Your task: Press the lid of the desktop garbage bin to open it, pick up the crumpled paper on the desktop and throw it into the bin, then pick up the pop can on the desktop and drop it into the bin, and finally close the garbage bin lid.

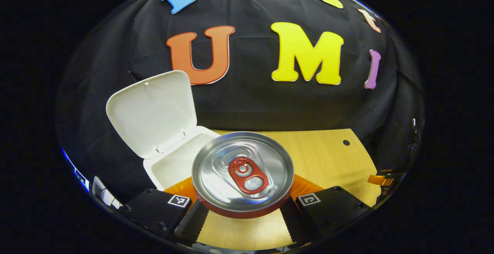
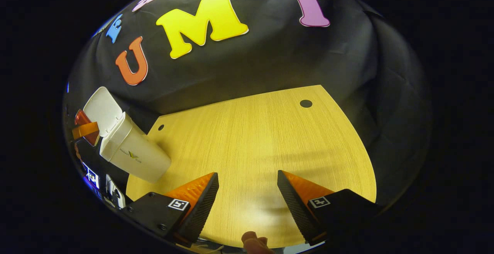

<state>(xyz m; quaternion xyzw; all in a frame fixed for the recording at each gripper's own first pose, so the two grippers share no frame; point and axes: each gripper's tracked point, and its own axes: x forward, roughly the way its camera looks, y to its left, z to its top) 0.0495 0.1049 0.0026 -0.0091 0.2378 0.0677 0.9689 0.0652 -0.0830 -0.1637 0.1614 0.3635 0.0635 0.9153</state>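
Note:
In the left gripper view a red pop can (image 1: 243, 175) with a silver top and red tab sits upright between my left gripper's (image 1: 242, 207) two fingers, which press on its sides; it is held above the table. Just beyond it, to the left, stands the white bin (image 1: 173, 165) with its lid (image 1: 152, 111) swung up and open. In the right gripper view my right gripper (image 2: 247, 196) is open over the wooden table with nothing between its fingers. Far to its left stands the same bin (image 2: 133, 151), lid (image 2: 102, 109) up, with the red can (image 2: 83, 124) beside its opening.
The wooden table (image 2: 262, 138) has small round holes (image 2: 306, 103) near its far corners. The black cloth wall rises right behind the bin and the table's far edge. A fingertip (image 2: 252, 240) shows at the bottom of the right gripper view.

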